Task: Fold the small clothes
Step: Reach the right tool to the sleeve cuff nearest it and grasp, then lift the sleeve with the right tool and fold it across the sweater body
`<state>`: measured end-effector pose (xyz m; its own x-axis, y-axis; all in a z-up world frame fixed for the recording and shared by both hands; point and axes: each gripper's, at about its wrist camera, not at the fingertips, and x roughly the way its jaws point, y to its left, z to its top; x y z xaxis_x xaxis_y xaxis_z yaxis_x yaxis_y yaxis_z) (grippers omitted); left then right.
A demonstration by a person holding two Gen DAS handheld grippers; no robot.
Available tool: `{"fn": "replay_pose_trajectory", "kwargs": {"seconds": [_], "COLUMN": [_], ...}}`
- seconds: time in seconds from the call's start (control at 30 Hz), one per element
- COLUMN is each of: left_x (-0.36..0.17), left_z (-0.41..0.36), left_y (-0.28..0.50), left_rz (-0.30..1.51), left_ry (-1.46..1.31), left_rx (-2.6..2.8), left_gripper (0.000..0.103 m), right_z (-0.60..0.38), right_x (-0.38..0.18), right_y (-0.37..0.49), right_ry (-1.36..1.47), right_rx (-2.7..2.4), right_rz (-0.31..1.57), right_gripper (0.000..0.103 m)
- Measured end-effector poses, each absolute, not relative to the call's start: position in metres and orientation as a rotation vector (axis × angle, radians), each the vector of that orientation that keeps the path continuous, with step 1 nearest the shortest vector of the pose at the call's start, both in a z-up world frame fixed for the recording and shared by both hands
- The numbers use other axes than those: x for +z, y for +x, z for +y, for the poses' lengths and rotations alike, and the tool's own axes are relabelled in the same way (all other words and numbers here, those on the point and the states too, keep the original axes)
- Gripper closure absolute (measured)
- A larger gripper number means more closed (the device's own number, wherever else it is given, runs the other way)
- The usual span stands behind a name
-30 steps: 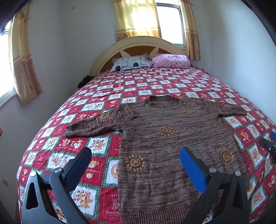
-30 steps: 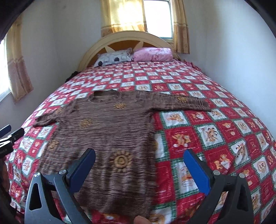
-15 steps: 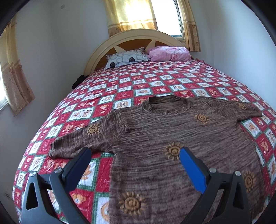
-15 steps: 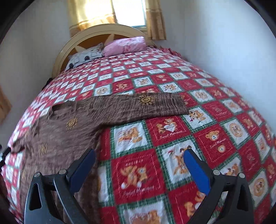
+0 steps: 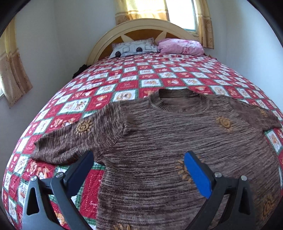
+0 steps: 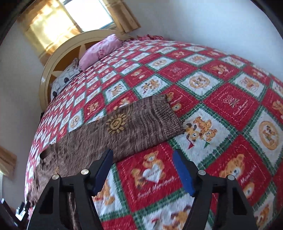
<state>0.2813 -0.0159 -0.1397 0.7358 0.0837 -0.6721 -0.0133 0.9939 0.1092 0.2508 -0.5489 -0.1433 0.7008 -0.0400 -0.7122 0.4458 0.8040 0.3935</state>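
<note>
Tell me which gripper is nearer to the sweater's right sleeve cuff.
Right. The right gripper, jaws closing on nothing, hovers just short of the cuff. The left gripper hangs over the opposite armpit of the sweater.

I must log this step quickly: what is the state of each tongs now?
Left tongs: open, holding nothing, above the sweater.
Right tongs: closing, nothing between them, near the sleeve.

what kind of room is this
Most likely a bedroom: a bed with an arched headboard, two pillows against it, a patchwork teddy-bear quilt, and a curtained window behind.
</note>
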Motion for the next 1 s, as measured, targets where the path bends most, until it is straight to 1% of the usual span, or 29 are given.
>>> {"fn": "replay_pose_trajectory", "kwargs": {"seconds": [0.13,0.2,0.27,0.3,0.33,0.37,0.4,0.43,0.47,0.53,0.63,0.77,1.0], "left_x": [-0.151,-0.155,-0.159,-0.161,-0.163,-0.165,-0.167,-0.169,-0.170,-0.172,-0.172,-0.176,-0.184], "left_z": [-0.010,-0.010,-0.010,-0.010,-0.009,-0.008,-0.007,-0.006,-0.005,-0.003,0.000,0.003,0.000], "left_y": [0.292,0.296,0.299,0.300,0.301,0.302,0.303,0.304,0.304,0.304,0.303,0.305,0.306], "left_rz": [0.769,0.774,0.780,0.783,0.788,0.792,0.796,0.803,0.807,0.812,0.808,0.821,0.843], "left_ry": [0.085,0.090,0.091,0.088,0.084,0.081,0.077,0.074,0.070,0.056,0.050,0.031,0.042], "left_rx": [0.074,0.081,0.082,0.082,0.082,0.080,0.078,0.078,0.078,0.068,0.064,0.057,0.042], "left_gripper": [0.000,0.000,0.000,0.000,0.000,0.000,0.000,0.000,0.000,0.000,0.000,0.000,0.000], "right_z": [-0.568,-0.575,-0.581,-0.582,-0.585,-0.587,-0.589,-0.590,-0.591,-0.591,-0.582,-0.550,-0.437], "right_x": [-0.157,-0.163,-0.165,-0.166,-0.167,-0.168,-0.169,-0.170,-0.170,-0.170,-0.164,-0.143,-0.103], "right_y": [0.266,0.274,0.281,0.284,0.288,0.292,0.295,0.297,0.300,0.305,0.311,0.322,0.350], "right_ry": [0.643,0.654,0.651,0.646,0.644,0.643,0.635,0.624,0.616,0.592,0.527,0.418,0.117], "right_rx": [-0.316,-0.327,-0.350,-0.353,-0.355,-0.361,-0.373,-0.382,-0.385,-0.386,-0.391,-0.354,-0.167], "right_rz": [0.777,0.787,0.783,0.785,0.788,0.789,0.794,0.799,0.802,0.807,0.807,0.769,0.703], "right_gripper": [0.042,0.046,0.052,0.054,0.058,0.067,0.072,0.080,0.085,0.090,0.092,0.092,0.093]}}
